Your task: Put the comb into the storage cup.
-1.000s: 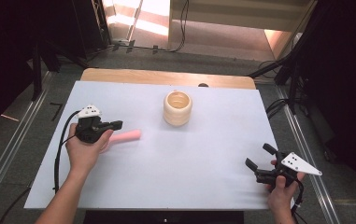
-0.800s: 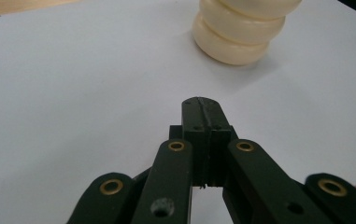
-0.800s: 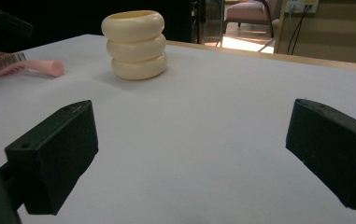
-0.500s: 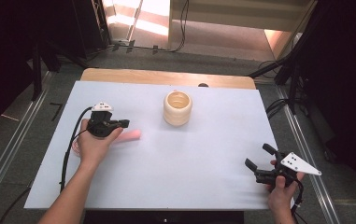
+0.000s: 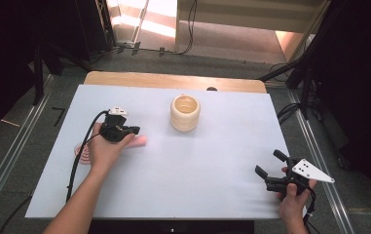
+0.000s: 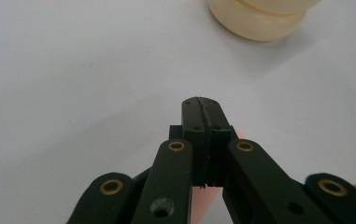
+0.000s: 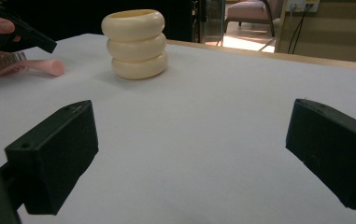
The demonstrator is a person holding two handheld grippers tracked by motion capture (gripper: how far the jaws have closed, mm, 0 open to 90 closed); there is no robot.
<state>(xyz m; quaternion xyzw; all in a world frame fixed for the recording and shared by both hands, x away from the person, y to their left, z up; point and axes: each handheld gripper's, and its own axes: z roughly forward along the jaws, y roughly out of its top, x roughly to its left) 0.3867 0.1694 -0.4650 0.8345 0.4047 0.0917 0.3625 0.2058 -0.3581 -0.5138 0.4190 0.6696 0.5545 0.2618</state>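
The counter [image 5: 212, 195], spread with a white sheet, is the biggest thing here, and near the middle of its far half stands a cream holder [image 5: 185, 113] shaped like three stacked rings, upright and open at the top, apart from everything else. Next in size is the pink brush [image 7: 14, 65], lying flat on the counter's left part under the person's left hand [image 5: 102, 151]: its bristled head points toward the left edge and its smooth rounded handle pokes out toward the holder, though well short of it. The left claw [image 5: 133, 130] hovers right over that handle with its jaws clenched together and nothing pinched between them; in the left gripper view the pads meet flat and a sliver of pink shows behind them. The right claw [image 5: 267, 162] sits low near the counter's right front corner, jaws spread wide and empty, aimed across the bare sheet toward the holder. The brush looks like light moulded plastic, stiff along the handle and springy only in the bristles, so it should lift easily and not bend. The handle's rounded, glossy surface may be slippery and could roll or squirt out of a shallow pinch, so my judgement is that the best hold is across the handle's middle, squarely from both sides, away from the bristles. The jaws would have to open first to straddle it.
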